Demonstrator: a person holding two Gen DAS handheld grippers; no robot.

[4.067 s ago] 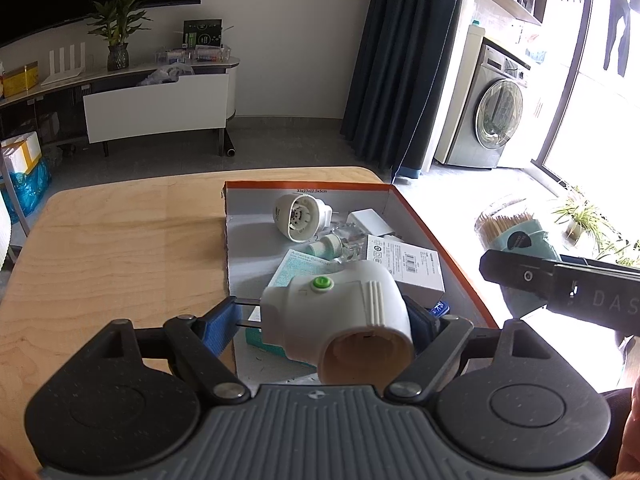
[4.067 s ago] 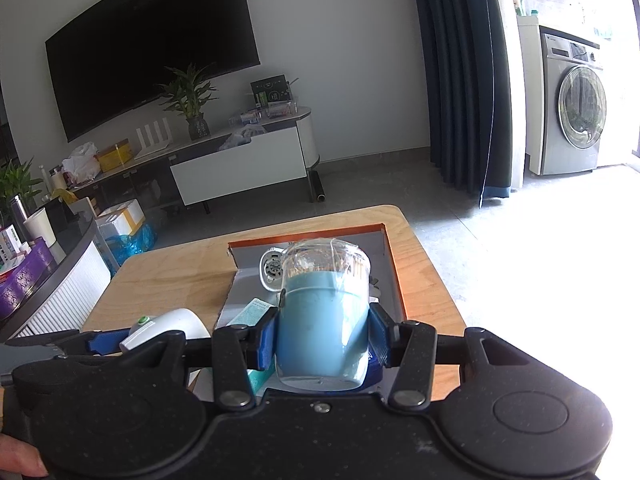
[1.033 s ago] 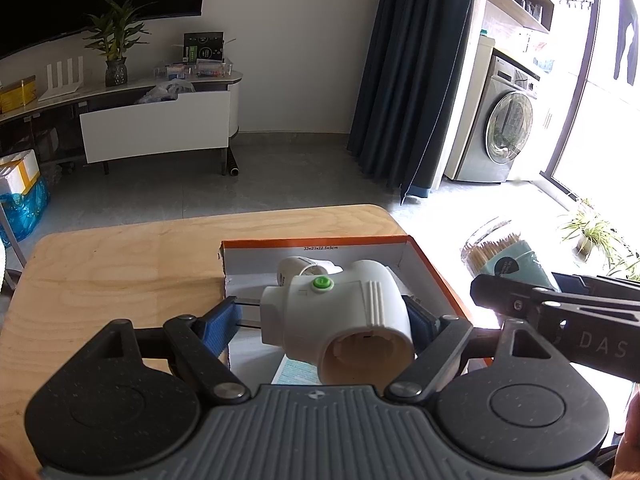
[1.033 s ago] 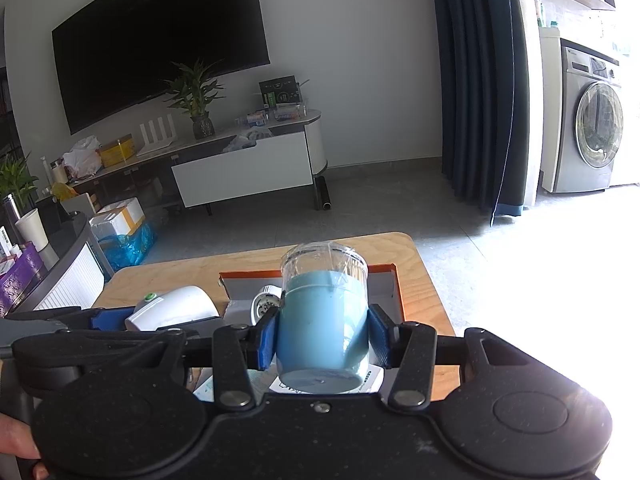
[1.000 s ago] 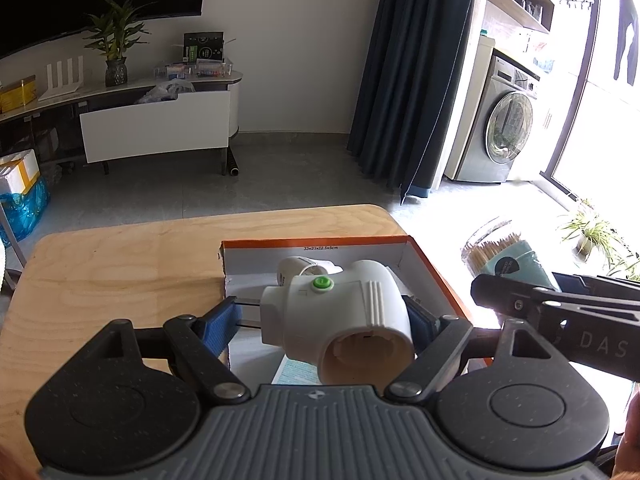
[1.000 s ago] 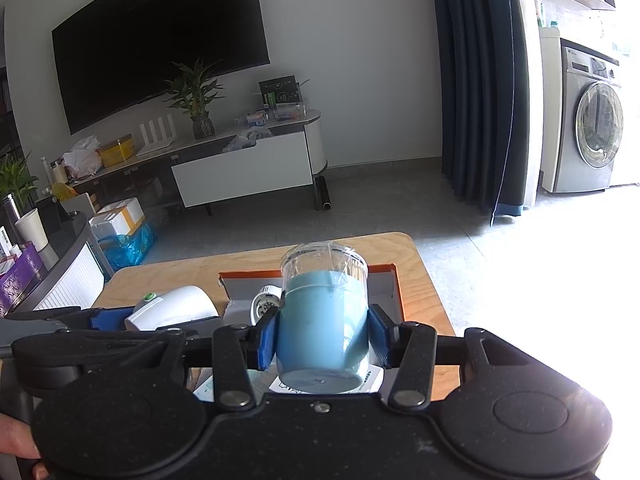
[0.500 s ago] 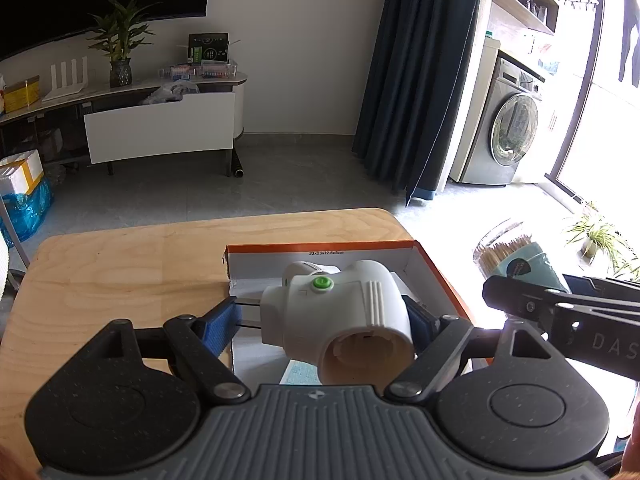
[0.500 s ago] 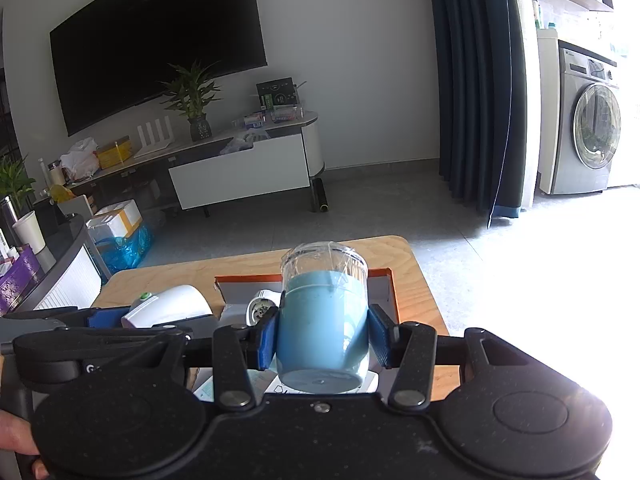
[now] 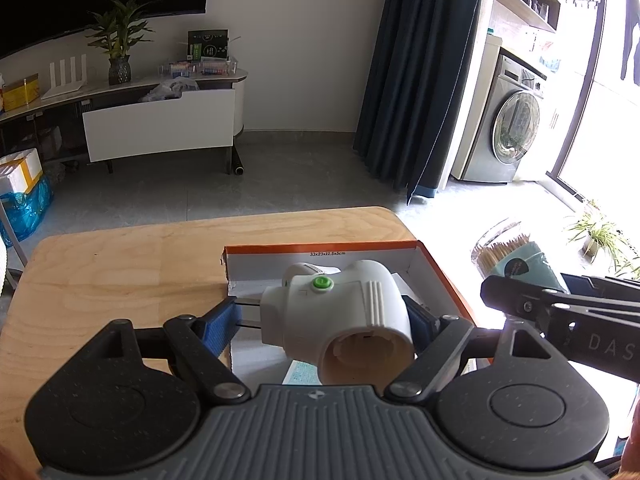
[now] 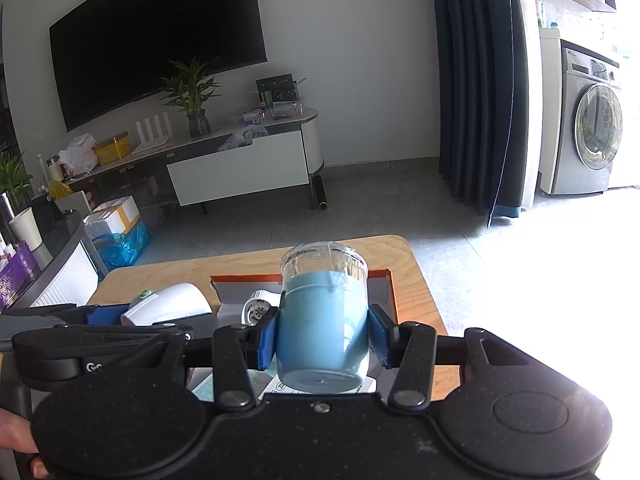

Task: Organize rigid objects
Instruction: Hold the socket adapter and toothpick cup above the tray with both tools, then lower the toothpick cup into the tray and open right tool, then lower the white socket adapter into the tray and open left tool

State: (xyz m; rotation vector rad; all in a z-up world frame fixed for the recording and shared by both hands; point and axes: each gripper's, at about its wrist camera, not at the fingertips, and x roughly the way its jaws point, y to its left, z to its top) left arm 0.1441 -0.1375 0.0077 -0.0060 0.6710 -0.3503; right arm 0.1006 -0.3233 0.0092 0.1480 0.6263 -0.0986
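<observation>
My left gripper [image 9: 320,324] is shut on a white plug adapter [image 9: 348,304] with a green button, held above the near part of an orange-rimmed cardboard box [image 9: 320,247] on the wooden table [image 9: 120,276]. My right gripper [image 10: 324,336] is shut on a clear toothpick jar [image 10: 324,312] with a blue label, held over the box's right side. The left wrist view shows the jar [image 9: 516,256] at the right. The adapter [image 10: 172,304] appears at the left of the right wrist view. Both held objects hide most of the box floor.
A white lamp socket [image 10: 260,306] and printed leaflets [image 10: 272,388] lie in the box. Bare tabletop lies left of the box. Beyond the table are grey floor, a TV console [image 9: 160,120], a dark curtain [image 9: 420,80] and a washing machine [image 9: 516,132]. A hand [image 10: 16,440] grips the left tool.
Since about four seconds ago both grippers have drawn back and up from the box, still holding their objects. Over the last second nothing has visibly moved.
</observation>
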